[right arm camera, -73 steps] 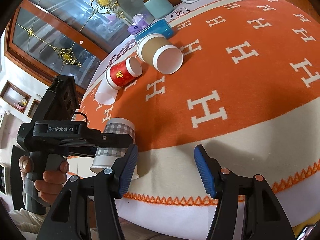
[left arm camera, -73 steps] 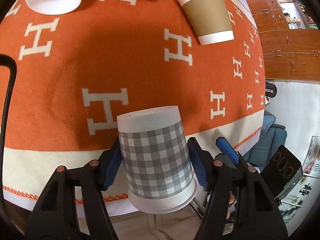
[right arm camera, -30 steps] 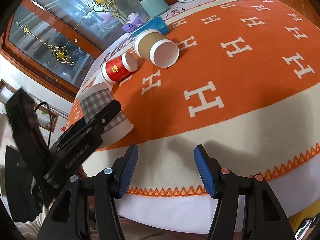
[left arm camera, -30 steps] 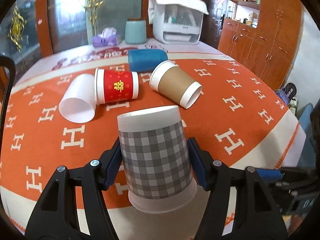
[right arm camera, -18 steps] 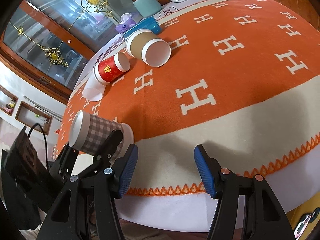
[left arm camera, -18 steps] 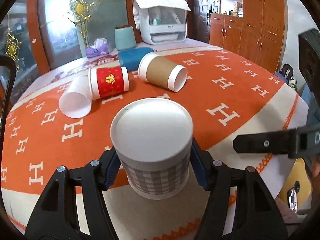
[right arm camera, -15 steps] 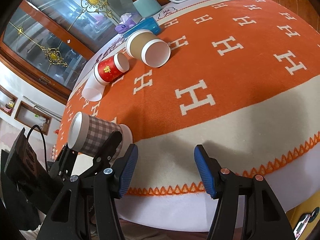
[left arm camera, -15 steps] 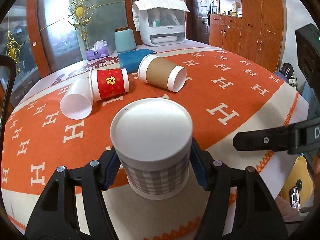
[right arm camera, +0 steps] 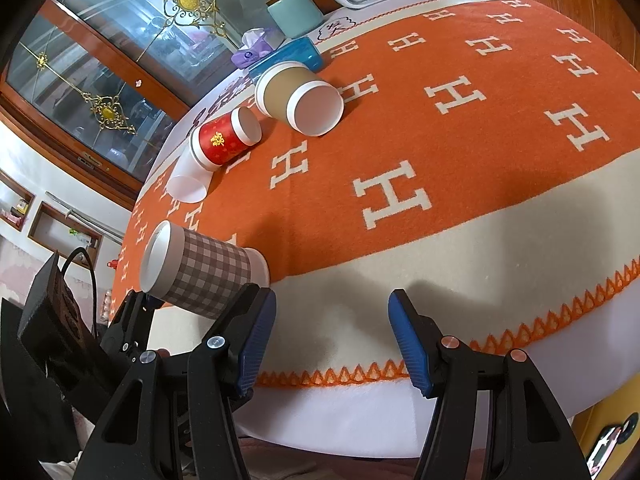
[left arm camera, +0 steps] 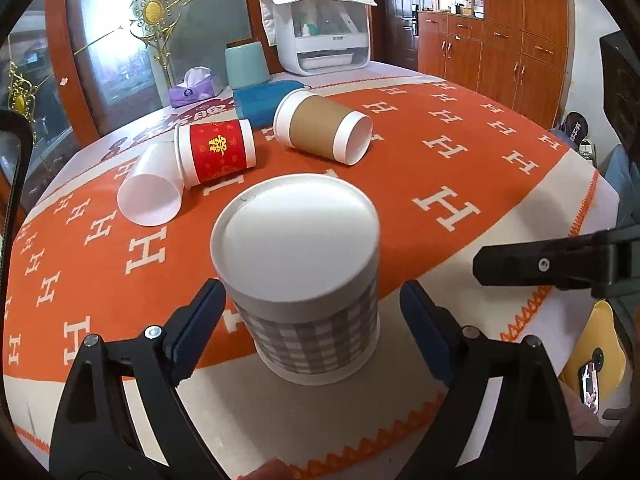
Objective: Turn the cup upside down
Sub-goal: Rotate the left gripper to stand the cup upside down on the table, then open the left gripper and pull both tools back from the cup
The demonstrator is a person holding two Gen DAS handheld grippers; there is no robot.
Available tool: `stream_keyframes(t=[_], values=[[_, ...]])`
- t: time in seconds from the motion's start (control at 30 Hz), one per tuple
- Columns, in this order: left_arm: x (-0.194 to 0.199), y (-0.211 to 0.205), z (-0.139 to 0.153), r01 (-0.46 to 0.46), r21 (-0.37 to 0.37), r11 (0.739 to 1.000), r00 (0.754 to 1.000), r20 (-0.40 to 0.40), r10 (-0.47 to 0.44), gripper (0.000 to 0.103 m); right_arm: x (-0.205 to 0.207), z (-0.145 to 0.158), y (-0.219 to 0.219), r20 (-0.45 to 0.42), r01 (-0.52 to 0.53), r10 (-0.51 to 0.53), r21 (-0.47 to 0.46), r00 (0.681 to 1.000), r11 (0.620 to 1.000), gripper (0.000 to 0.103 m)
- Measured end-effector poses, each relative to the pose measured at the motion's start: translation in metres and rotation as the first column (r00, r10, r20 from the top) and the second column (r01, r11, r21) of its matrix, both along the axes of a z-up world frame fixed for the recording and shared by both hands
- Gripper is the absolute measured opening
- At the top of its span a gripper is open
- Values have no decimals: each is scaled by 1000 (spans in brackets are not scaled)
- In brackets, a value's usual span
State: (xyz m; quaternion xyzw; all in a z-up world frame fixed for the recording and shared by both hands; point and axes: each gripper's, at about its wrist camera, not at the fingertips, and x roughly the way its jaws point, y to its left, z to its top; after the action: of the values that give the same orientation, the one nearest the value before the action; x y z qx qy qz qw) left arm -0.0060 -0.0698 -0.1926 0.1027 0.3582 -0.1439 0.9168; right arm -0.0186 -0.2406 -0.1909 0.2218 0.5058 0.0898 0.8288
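The grey checked paper cup (left arm camera: 308,280) stands upside down on the cream border of the tablecloth, its white bottom facing up. My left gripper (left arm camera: 312,312) is open, its blue pads apart from the cup's sides. In the right wrist view the cup (right arm camera: 200,272) stands at the table's near left edge, with the left gripper just behind it. My right gripper (right arm camera: 332,336) is open and empty over the table's front edge, to the right of the cup.
A brown cup (left arm camera: 324,128), a red cup (left arm camera: 216,152) and a white plastic cup (left arm camera: 150,196) lie on their sides on the orange cloth (left arm camera: 440,168). A blue box, a teal container, a tissue box and a white appliance (left arm camera: 320,32) stand behind them.
The left gripper turned the checked cup over and set it mouth-down on the cloth, then its jaws opened off the cup. The right gripper stayed in place.
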Motion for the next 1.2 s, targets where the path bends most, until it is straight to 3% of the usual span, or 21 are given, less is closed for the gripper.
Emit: stream_keyframes(t=[0.5,0.83,1.2], values=[[-23,17,37,16,-29,999,999,33,-15,87,-10,25,14,84,-31,36,-61,996,998,60],[-49,31,90,-15,-14,1000,987,157,17,87,-21,70,37,226,-68,98,-138,969,988,60],[-48,47,139,-148,-69,987,974,162,158,87,-31,122,44,366,-22,86,-175,927,984,65]])
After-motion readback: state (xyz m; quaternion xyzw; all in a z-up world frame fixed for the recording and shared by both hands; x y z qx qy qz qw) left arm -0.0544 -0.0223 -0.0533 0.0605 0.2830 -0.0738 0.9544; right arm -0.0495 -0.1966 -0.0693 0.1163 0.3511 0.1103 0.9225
